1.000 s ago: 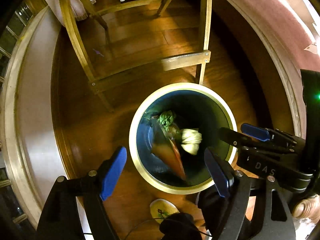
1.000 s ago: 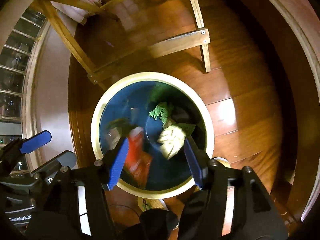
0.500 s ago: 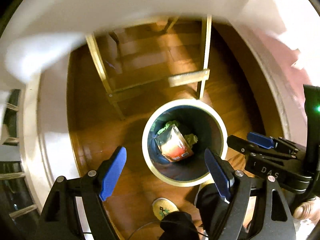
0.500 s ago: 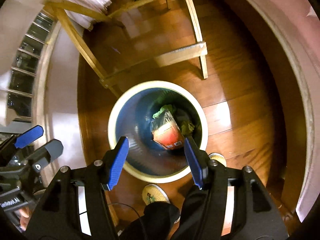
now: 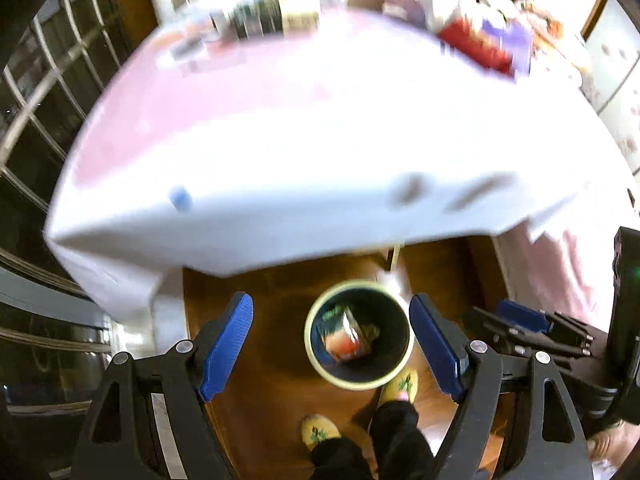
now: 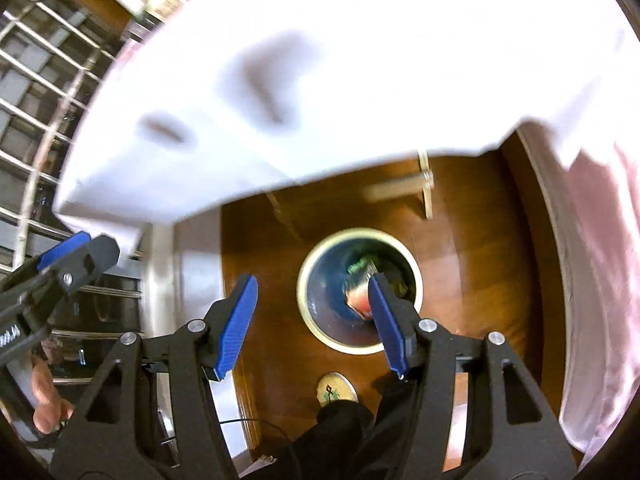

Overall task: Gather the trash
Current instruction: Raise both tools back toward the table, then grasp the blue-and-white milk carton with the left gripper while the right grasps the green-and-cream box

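The trash already collected, a red-and-white packet (image 5: 347,340) on crumpled green and pale wrappers, lies inside the bin (image 5: 357,378) on the wooden floor (image 6: 472,264), below me. It looks light, soft and crinkly; loose pieces like it are best pinched at a folded edge, not a slick flat face. My left gripper (image 5: 332,350) hangs wide and empty, and my right gripper (image 6: 312,322) is spread too, holding nothing. The table (image 5: 280,140) under its white cloth juts out above the bin, blurred clutter along its far side. Its near edge is the thing to clear; the floor around the bin and my slippers (image 5: 400,386) is open.
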